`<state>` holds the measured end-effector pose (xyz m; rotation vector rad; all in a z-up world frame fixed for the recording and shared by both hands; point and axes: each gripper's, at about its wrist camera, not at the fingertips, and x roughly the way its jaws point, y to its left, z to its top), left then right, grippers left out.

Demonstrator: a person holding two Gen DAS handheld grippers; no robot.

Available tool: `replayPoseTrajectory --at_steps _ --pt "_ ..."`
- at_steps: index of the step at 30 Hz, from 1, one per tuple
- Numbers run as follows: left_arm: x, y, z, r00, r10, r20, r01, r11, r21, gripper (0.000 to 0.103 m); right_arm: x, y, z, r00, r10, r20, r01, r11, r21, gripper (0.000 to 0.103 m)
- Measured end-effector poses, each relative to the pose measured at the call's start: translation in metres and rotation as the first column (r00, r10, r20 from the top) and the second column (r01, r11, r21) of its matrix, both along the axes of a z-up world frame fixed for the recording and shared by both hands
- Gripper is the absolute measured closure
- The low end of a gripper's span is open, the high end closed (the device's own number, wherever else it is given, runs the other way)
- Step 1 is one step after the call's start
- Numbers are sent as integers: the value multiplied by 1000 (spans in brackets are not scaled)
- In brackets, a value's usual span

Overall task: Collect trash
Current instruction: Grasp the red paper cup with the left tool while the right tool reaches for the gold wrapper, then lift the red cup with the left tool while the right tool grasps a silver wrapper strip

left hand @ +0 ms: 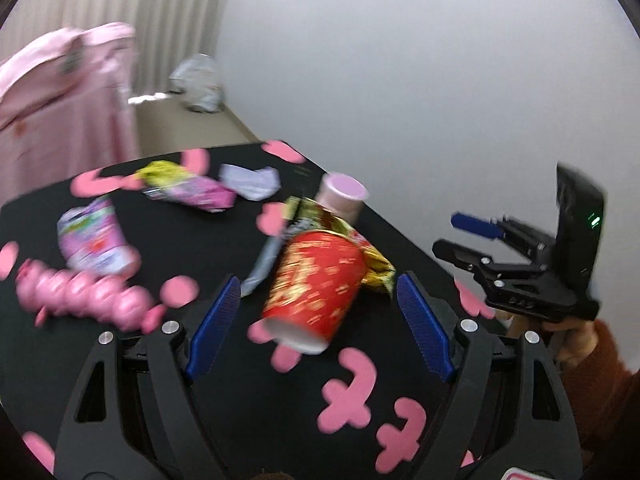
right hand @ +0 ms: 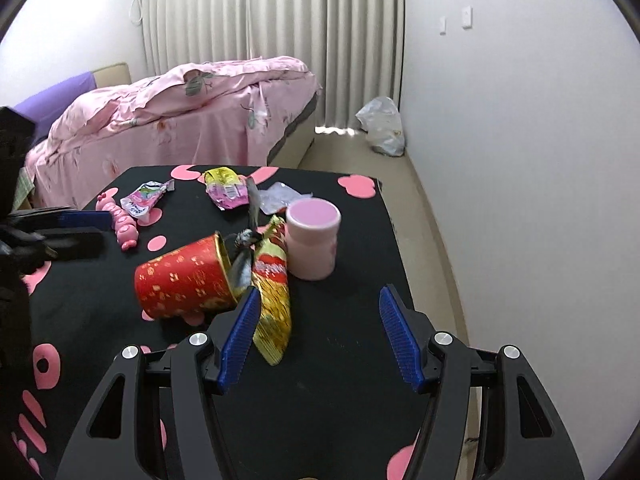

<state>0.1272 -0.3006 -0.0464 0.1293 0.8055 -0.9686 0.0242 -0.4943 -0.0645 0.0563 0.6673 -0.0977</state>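
A red paper cup [left hand: 316, 292] with gold print lies on its side on the black table [left hand: 40, 340]. In the left wrist view it sits between the spread fingers of my left gripper [left hand: 320, 320], whose pads stand clear of it. A gold wrapper [right hand: 274, 312] pokes from the cup's mouth [right hand: 184, 284] and lies just ahead of my right gripper [right hand: 320, 336], which is open and empty. Farther back lie a pink-yellow wrapper [right hand: 228, 190], a purple wrapper [right hand: 144, 198] and a clear wrapper [right hand: 280, 196]. Each gripper shows in the other's view, the right gripper [left hand: 446, 234] and the left gripper [right hand: 102, 232].
A pink lidded jar [right hand: 312, 240] stands upright behind the gold wrapper. A pink caterpillar toy [right hand: 124, 228] lies at the table's left. Beyond the table are a bed with a pink cover [right hand: 192, 112] and a plastic bag [right hand: 380, 126] on the floor by the wall.
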Motion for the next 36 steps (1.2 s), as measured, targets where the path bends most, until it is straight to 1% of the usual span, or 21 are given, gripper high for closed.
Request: replayPoseTrajectory --at_steps 1,4,6,7,8,9,12,13,18,21,23,24,25,28,29,30,33,36 --pt "1 -15 -5 1000 -22 10 22 999 39 26 -2 -2 -2 1000 0 -2 0 1000 9 45" --pt "6 -45 -21 998 -34 46 26 986 165 26 -7 -8 -6 1000 1 -10 0 1000 29 45" --pt "8 -50 -29 998 -45 40 36 979 202 26 -9 -11 -9 1000 1 -13 -1 999 38 45" --pt "10 -50 -33 999 -39 25 32 976 217 28 -10 -11 -11 1000 3 -15 -2 999 45 45" --pt "13 -47 -36 1000 -23 -5 23 975 222 37 -10 -11 -12 1000 8 -18 -7 999 52 45" --pt "15 -40 -39 999 2 -52 10 976 215 43 -9 -11 -14 1000 11 -20 -10 998 58 45" --pt "16 -19 -39 991 13 -133 7 989 150 46 -5 -6 -19 999 30 -27 -28 997 70 45" --pt "14 -10 -40 989 15 -146 5 991 137 47 -3 -4 -20 999 36 -28 -34 997 71 45" --pt "-6 31 -34 992 82 -100 -65 985 162 47 9 14 -20 997 79 -23 -77 995 69 45" --pt "-18 59 -27 989 144 -32 -135 970 204 47 16 28 -14 994 112 -8 -112 992 63 46" --pt "-22 81 -24 978 207 -2 -202 956 214 47 24 38 -9 991 131 0 -131 990 48 48" --pt "-22 89 -23 971 237 -2 -231 950 212 47 28 42 -8 990 138 2 -138 990 38 49" --pt "-20 102 -23 958 286 -14 -277 940 199 47 34 48 -6 990 142 4 -142 990 21 51" --pt "-15 122 -22 930 365 -34 -354 918 181 47 56 61 -2 987 157 17 -157 988 -15 51" --pt "-14 128 -22 923 383 -33 -372 911 179 47 66 65 -2 987 158 9 -158 987 -26 51" --pt "-14 133 -21 919 394 -30 -383 906 178 47 77 68 -3 987 161 -3 -161 986 -37 51" --pt "-16 143 -20 913 406 -42 -394 904 166 46 104 72 -12 986 162 -41 -164 986 -43 51" --pt "-16 153 -21 906 417 -67 -404 903 146 46 121 73 -22 986 149 -71 -152 987 -47 56"
